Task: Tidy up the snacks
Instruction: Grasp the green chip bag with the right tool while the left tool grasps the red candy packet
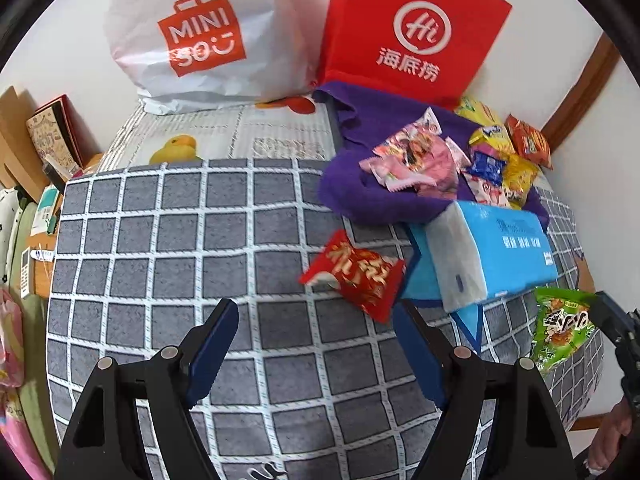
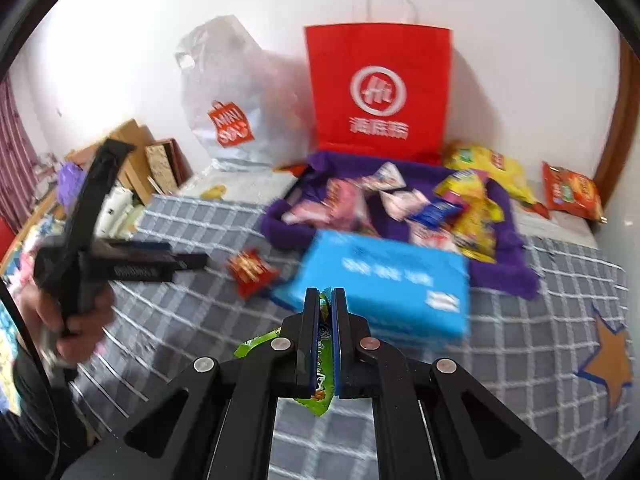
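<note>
Green snack packet pinched, red one up next

Right hand-held gripper (image 2: 325, 300) is clamped on the green snack packet (image 2: 320, 372); left hand-held gripper (image 1: 312, 320), spread and empty, sits nearer the red snack packet (image 1: 354, 274) lying just ahead-right, long axis slanting across; purple basket (image 1: 352, 200) with snacks beyond.

Left gripper (image 1: 312, 320): matte black angular frame, triangular cut-outs in both arms, four round silver pivot screws, dark blue ribbed pads (image 1: 212, 344) on the fingers. Right gripper (image 2: 325, 300): same black frame, four silver screws, blue-edged pads (identical build). Hand (image 2: 80, 320): dark sleeve at the wrist.
</note>
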### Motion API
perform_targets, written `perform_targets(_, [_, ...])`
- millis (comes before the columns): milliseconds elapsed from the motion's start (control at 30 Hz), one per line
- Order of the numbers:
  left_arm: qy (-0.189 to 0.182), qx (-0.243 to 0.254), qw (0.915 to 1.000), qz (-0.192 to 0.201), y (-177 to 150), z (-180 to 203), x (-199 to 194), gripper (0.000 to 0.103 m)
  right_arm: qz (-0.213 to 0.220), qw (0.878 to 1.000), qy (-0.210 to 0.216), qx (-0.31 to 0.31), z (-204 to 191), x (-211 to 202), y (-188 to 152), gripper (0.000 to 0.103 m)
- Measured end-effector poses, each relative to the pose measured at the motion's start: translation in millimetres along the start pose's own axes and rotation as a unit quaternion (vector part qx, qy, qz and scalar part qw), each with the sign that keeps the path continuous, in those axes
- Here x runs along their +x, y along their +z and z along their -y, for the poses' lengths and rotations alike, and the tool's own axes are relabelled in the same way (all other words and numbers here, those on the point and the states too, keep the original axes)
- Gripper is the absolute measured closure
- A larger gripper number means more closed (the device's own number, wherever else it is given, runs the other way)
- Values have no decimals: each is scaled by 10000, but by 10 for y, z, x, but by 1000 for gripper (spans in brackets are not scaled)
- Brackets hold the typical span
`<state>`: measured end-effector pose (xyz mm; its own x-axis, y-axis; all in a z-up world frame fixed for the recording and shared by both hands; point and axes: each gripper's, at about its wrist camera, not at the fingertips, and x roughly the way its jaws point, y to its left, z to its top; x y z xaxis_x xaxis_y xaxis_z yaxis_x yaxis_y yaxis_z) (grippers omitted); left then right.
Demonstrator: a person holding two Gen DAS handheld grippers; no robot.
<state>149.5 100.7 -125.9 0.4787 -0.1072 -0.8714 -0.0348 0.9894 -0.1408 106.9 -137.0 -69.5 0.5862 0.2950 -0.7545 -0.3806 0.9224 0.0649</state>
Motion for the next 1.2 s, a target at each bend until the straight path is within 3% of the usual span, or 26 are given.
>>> perform_targets(100, [-15, 70, 10000, -32, -46, 95, -6, 25, -205, 9994, -269, -2, 185, 50, -147, 97])
perform_targets(200, [-9, 134, 9999, -39, -70, 180, -13, 25, -535, 9982, -269, 66, 388, 229, -285, 97])
perform_targets(300, [-8, 145, 9999, -43, -76, 236, 0, 25, -595, 9973, -403, 170, 527, 337, -368, 93])
perform_targets(333, [6, 134, 9999, -38, -77, 247, 9, 25, -585, 9971, -441, 196, 550, 338, -395, 82])
perform_targets(367, [11, 136, 9999, -36, -76, 259, 25, 25, -604, 9964, -503, 332, 601, 330, -421, 65])
perform_targets(433, [-27, 147, 9999, -18, -67, 269, 47, 25, -473, 9963, -495, 528, 659, 268, -483, 45])
perform_targets(467, [-45, 129, 9999, -8, -60, 270, 62, 25, -416, 9964, -371, 637, 672, 244, -525, 41])
perform_targets(633, [-56, 82, 9999, -32, -4, 255, 131, 25, -545, 9928, -72, 1068, 657, 360, -662, 40])
perform_targets(800, [182, 184, 9997, 13, 28, 249, 188, 25, -716, 9877, 136, 1384, 581, 639, -707, 40])
perform_targets(900, [233, 289, 9993, 21, 68, 263, 256, 25, -835, 9878, 43, 1314, 556, 762, -716, 40])
perform_targets(967, [252, 486, 9985, 30, 89, 325, 311, 25, -760, 9900, -123, 1181, 560, 757, -709, 50])
perform_targets(1200, [482, 1199, 9916, -50, 115, 564, 594, 25, -677, 9917, -514, 966, 844, 679, -751, 51])
